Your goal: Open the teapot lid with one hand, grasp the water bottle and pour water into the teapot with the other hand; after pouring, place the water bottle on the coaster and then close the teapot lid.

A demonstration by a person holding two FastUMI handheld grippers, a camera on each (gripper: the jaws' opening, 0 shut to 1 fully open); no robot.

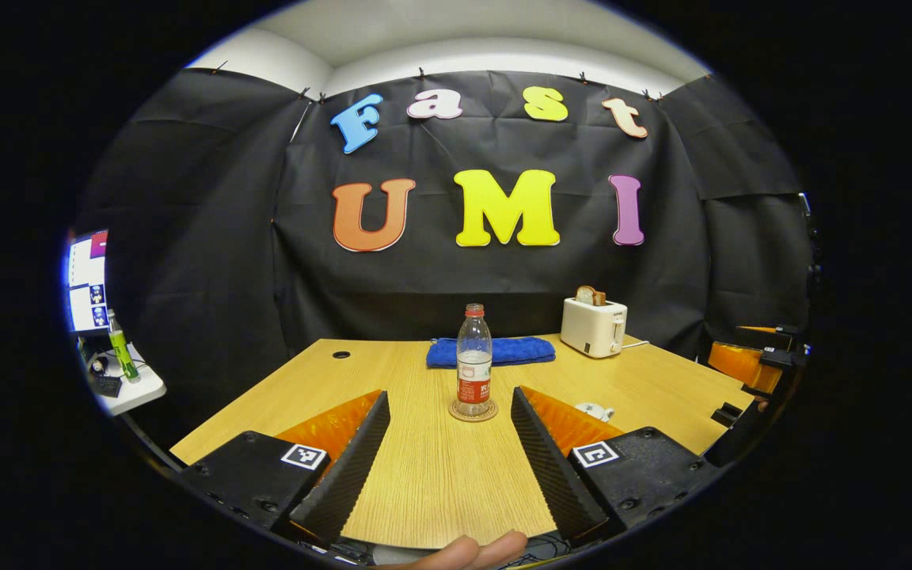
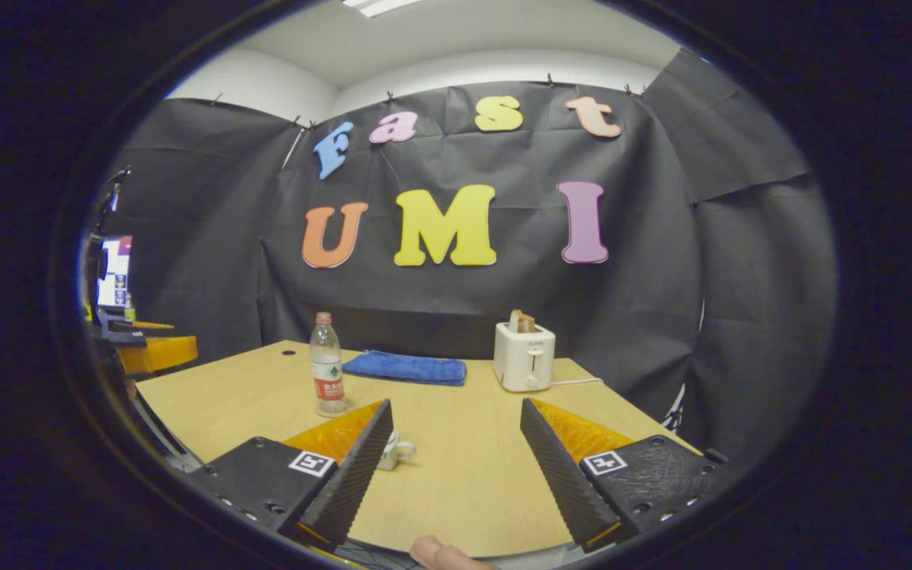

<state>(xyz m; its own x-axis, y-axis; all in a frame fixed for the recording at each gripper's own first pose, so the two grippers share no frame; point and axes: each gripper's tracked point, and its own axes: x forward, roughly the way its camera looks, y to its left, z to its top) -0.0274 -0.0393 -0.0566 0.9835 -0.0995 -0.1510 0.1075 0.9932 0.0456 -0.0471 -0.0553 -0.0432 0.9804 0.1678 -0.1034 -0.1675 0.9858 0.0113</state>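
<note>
We are holding the left gripper and the right gripper spread wide, gripping nothing. Straight beyond the left one, the water bottle is standing on its coaster; the white teapot is sitting near the bottle, half hidden. We are judging the bottle thin-walled and slippery, best clasped mid-body; the lid looks fragile.

The wooden worktop carries a round coaster under the upright water bottle. A folded blue towel and white toaster sit at the back; the small white teapot is near the front.
</note>
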